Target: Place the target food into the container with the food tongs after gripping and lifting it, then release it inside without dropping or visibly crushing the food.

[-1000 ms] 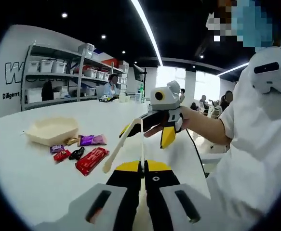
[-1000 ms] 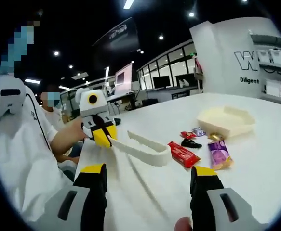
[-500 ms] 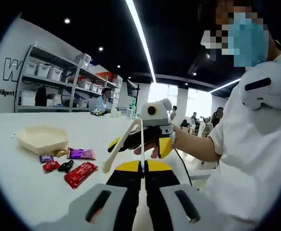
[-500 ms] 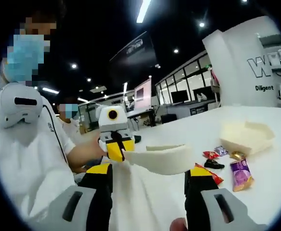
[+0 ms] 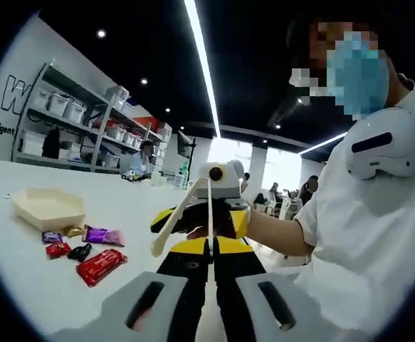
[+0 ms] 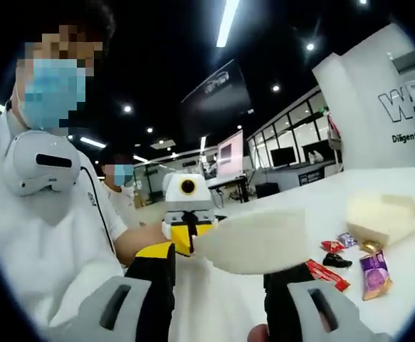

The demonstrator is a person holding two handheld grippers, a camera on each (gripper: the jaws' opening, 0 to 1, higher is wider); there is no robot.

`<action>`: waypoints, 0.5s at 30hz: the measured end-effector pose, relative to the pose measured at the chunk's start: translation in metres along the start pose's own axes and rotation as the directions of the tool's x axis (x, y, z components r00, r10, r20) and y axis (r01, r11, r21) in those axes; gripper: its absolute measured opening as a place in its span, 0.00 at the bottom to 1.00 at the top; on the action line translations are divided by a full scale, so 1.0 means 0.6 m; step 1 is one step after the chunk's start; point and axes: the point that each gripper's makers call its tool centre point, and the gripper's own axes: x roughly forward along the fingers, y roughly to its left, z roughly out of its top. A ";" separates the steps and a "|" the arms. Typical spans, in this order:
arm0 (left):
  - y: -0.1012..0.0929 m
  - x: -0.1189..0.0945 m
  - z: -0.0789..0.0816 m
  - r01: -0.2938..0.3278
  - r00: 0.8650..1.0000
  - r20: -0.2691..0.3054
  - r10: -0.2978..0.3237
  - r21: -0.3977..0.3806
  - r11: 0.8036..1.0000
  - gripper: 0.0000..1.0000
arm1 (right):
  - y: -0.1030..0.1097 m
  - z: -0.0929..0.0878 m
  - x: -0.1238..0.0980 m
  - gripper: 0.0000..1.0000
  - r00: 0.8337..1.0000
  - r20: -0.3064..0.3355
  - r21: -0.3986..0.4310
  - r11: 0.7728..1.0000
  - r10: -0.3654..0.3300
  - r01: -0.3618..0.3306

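Your food tongs (image 6: 253, 241) loom blurred before the right gripper (image 6: 218, 267) — they hide its jaw tips and part of the red bar (image 6: 328, 275) beyond. In the left gripper view, the small candies (image 5: 63, 244) beside the container (image 5: 47, 208) are too tiny to identify — perhaps wrapped chocolates.

Left gripper (image 5: 208, 251) jaws pinched together — right gripper (image 6: 218, 258) jaws apart, perhaps straddling something.

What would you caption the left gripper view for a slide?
Left gripper shut on tongs, raised above a table with wrapped snacks beside a tray.
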 end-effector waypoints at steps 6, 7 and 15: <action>-0.007 0.004 0.003 0.024 0.999 0.023 -0.023 -0.011 1.000 0.01 | 0.008 0.019 -0.001 0.36 0.998 0.059 0.015 0.999 0.031 -0.032; -0.008 0.005 0.004 0.027 0.999 0.028 -0.027 -0.013 1.000 0.01 | 0.008 0.019 -0.001 0.35 0.998 0.057 0.010 0.999 0.033 -0.034; -0.017 0.008 0.018 0.058 0.994 0.097 -0.054 -0.040 0.997 0.01 | 0.021 0.027 0.003 0.30 0.994 0.088 0.004 0.998 0.068 -0.069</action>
